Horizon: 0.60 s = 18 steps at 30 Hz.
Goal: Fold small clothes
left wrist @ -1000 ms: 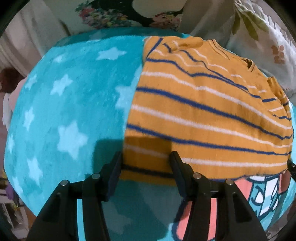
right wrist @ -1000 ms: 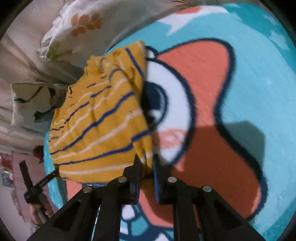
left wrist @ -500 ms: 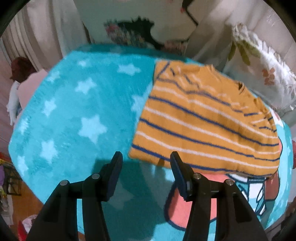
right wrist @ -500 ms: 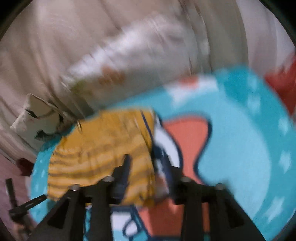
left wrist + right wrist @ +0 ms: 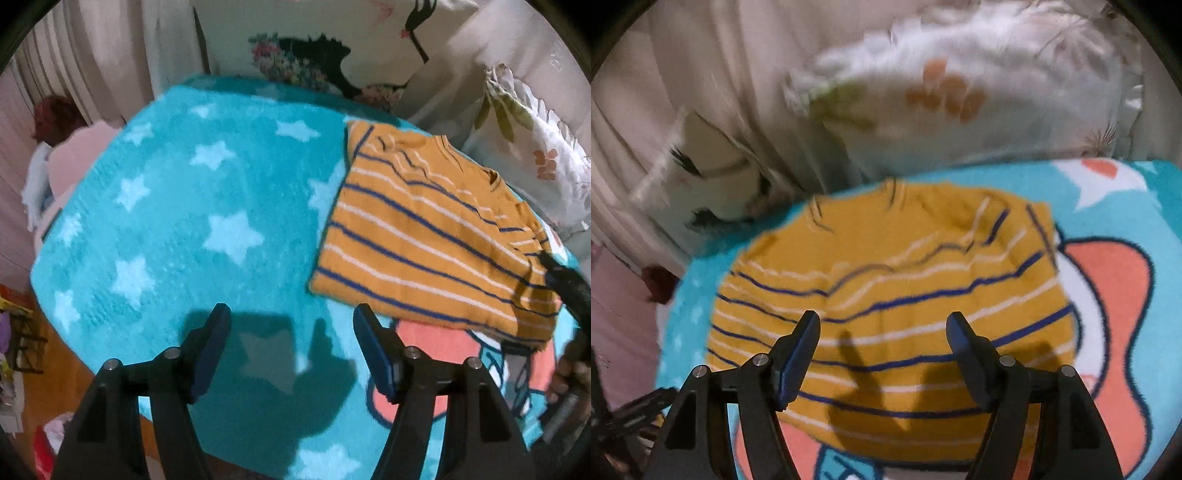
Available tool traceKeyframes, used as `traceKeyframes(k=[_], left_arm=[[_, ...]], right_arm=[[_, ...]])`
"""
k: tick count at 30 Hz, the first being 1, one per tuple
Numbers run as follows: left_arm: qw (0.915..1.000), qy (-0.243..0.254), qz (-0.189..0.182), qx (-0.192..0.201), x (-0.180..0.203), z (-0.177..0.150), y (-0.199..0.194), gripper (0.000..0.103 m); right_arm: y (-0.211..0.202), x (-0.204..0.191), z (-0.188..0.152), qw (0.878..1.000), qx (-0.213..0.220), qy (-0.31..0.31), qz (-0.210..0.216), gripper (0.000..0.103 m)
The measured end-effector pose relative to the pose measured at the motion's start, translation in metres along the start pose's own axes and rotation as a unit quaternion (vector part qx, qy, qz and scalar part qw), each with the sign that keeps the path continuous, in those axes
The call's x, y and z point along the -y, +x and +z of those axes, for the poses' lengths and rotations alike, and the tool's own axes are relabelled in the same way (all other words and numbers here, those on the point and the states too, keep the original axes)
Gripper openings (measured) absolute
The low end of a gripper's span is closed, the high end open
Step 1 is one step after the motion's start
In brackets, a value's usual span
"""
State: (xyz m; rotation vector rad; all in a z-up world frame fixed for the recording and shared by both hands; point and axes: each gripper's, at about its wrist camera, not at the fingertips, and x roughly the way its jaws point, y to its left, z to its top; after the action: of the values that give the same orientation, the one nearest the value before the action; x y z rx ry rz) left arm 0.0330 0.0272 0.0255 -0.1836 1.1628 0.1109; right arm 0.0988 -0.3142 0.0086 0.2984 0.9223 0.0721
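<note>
Striped knit shirt (image 5: 424, 240) folded on fleecy star blanket (image 5: 184, 221).
Left gripper (image 5: 291, 332) and right gripper (image 5: 882, 336) empty, jaws apart (both above the fabric).

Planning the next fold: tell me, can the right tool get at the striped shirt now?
Probably yes: the right tool is open above the striped shirt, with nothing between them.

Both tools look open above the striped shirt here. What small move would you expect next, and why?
Probably lower the right tool onto the near hem of the yellow striped shirt and pinch it for another fold. Both tools are open and empty, the shirt lies flat on the teal star blanket, and the left tool hangs beside the shirt's edge, over bare blanket.
</note>
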Motion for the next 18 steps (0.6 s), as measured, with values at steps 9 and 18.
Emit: traceKeyframes(k=[9,18], left_arm=[[1.0000,0.004,-0.004,-0.006,-0.009,0.009,0.007,0.068],[0.9996,-0.001,-0.026,-0.010,-0.025,0.024,0.014,0.068]], right_arm=[[0.043,-0.030,-0.024,0.992,-0.014,-0.104,-0.071,0.097],[0.048,-0.038,-0.025,0.989,-0.014,-0.114,-0.096,0.103]])
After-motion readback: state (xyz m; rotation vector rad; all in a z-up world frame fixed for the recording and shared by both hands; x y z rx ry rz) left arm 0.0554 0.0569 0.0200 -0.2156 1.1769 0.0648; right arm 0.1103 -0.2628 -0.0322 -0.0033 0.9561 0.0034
